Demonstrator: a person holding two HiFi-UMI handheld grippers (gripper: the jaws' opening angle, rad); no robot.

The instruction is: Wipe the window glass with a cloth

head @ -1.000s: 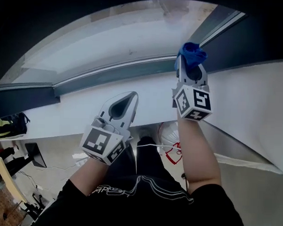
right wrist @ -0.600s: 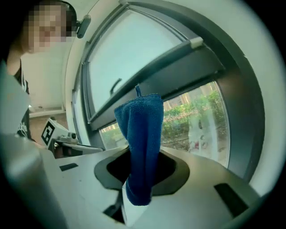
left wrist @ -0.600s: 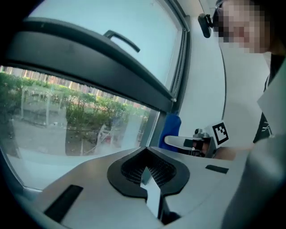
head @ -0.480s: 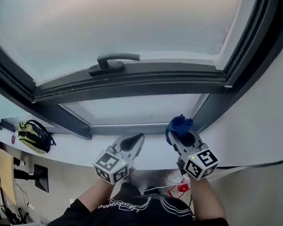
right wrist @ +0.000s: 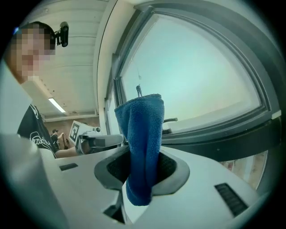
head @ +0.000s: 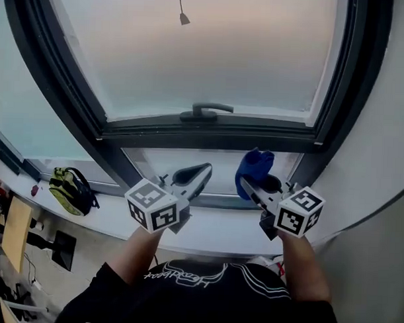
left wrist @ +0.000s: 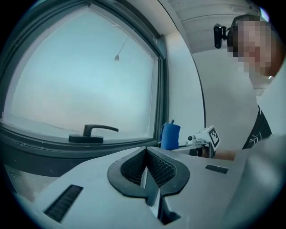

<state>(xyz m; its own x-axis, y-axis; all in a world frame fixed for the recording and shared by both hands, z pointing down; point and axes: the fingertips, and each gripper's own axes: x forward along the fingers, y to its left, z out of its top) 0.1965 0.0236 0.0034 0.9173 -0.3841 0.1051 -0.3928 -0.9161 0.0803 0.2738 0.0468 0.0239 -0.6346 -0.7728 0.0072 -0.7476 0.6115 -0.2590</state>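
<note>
between the clamped jaws of the right gripper (right wrist: 142,172) stands a blue cloth (right wrist: 143,129), upright, lower centre of the head view, in front of the window glass (head: 206,52). left gripper (left wrist: 145,169) beside it, jaws pressed together on nothing. a dark handle (head: 205,112) sits above both.

An office-like workroom; a tall dark-framed window (head: 212,52) over a white sill (head: 216,229); a backpack (head: 70,189); ceiling strip lights (right wrist: 57,105).
</note>
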